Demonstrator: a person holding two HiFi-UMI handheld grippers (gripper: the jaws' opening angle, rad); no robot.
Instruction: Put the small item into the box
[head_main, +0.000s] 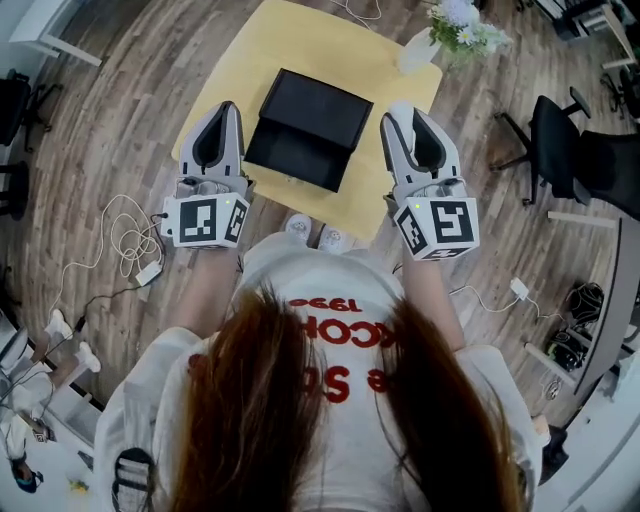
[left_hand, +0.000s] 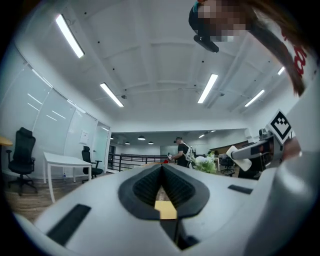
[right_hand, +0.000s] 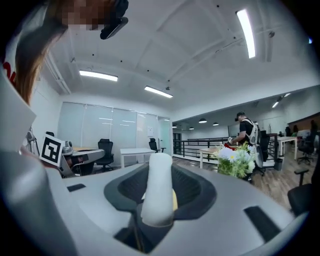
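One small white rounded item (right_hand: 157, 187) stood upright between the jaws of the right gripper (right_hand: 159, 167), which were part-way apart and pressed against its sides, so that its domed top rose above their tips. From the head view the same item (head_main: 400, 108) showed at the front of the right gripper (head_main: 405, 125), held just beside the right side of the black rectangular box (head_main: 318, 110) and outside it. That box lay open on the yellow square surface (head_main: 300, 40), between the two grippers. The left gripper (head_main: 222, 115) was held on the box's other side, and its own view showed the jaws brought together at their tips with nothing between them (left_hand: 161, 167). White flowers (head_main: 460, 25) stood at the far right corner of the surface. Around it spread a wood-plank floor (head_main: 120, 90), with a black office chair (head_main: 555, 140) off to the right.
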